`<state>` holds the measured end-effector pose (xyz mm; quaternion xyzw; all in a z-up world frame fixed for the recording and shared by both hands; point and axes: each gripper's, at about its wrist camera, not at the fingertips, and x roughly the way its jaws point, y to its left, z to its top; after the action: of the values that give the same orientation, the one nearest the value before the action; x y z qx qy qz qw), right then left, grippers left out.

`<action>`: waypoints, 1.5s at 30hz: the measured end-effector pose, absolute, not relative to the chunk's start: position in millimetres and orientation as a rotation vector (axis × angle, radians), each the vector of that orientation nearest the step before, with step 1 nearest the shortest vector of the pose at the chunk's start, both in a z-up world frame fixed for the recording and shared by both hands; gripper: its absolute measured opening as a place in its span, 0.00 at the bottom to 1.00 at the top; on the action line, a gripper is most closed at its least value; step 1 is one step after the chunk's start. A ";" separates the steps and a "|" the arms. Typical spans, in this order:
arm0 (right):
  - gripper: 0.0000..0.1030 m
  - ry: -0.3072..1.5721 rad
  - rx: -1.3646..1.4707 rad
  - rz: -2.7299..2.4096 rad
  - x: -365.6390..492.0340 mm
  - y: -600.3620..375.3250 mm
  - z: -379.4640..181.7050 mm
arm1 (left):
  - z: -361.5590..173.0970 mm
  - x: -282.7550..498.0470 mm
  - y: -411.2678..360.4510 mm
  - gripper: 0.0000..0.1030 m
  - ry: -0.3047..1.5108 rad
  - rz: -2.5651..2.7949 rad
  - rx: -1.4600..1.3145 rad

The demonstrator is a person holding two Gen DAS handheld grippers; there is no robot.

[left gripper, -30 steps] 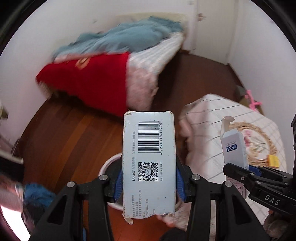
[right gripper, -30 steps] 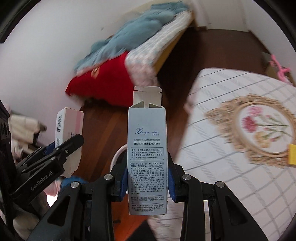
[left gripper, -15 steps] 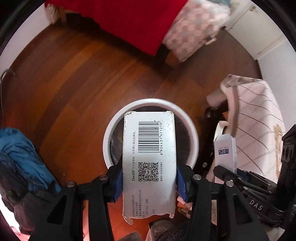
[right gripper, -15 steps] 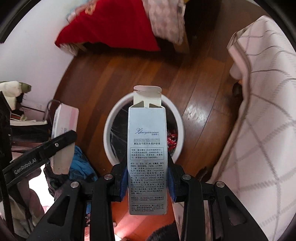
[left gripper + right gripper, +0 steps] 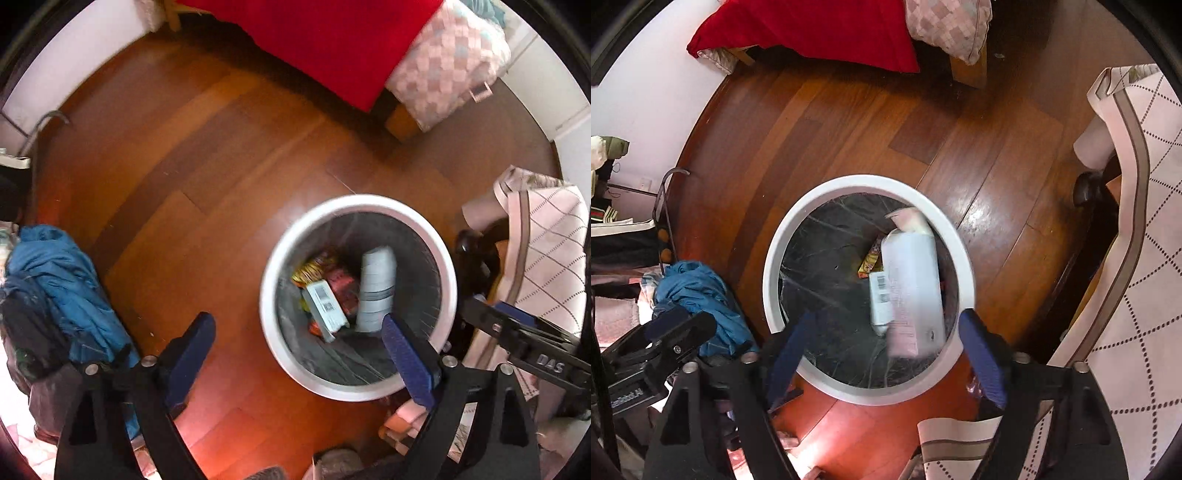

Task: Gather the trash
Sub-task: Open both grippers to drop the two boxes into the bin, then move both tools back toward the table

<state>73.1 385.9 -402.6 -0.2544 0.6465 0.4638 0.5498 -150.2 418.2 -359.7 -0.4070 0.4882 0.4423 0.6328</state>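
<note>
Looking down both wrist views, a white round bin [image 5: 356,387] with a dark liner was seen on the wooden floor [image 5: 207,155].

Left gripper [image 5: 299,343]: jaws were found released and spread wide, having just been opening; nothing was held between them. Its right blue pad [image 5: 406,365] was seen over the bin's near rim, the left pad over bare floor. The barcode box [image 5: 325,306] was noted lying inside the bin, ahead of and between the jaws, beside coloured wrappers [image 5: 314,269].

Right gripper [image 5: 886,339]: jaws were likewise found released, having just been opening, with no pad touching anything. The pale tall carton [image 5: 912,291] was recorded blurred inside the bin mouth, just ahead of the jaws and nearer the right pad, clear of both pads. Whether it had come to rest could not be told. The barcode box was seen partly under its left edge.

A blue garment [image 5: 62,280] was noted on the floor left of the left jaws. A cloth-covered desk [image 5: 1137,258] was seen to the right of the right jaws, and a bed with a red cover [image 5: 332,44] far ahead.
</note>
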 end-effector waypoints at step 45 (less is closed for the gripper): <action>1.00 1.229 -0.214 1.238 76.5 149.7 -129.4 | -148.6 -122.6 234.1 0.89 0.917 1.009 -0.574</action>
<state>76.5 149.7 -129.4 -0.0939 0.5383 0.5422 0.6383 -122.6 234.1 -148.6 -0.2616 0.4178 0.4596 0.7387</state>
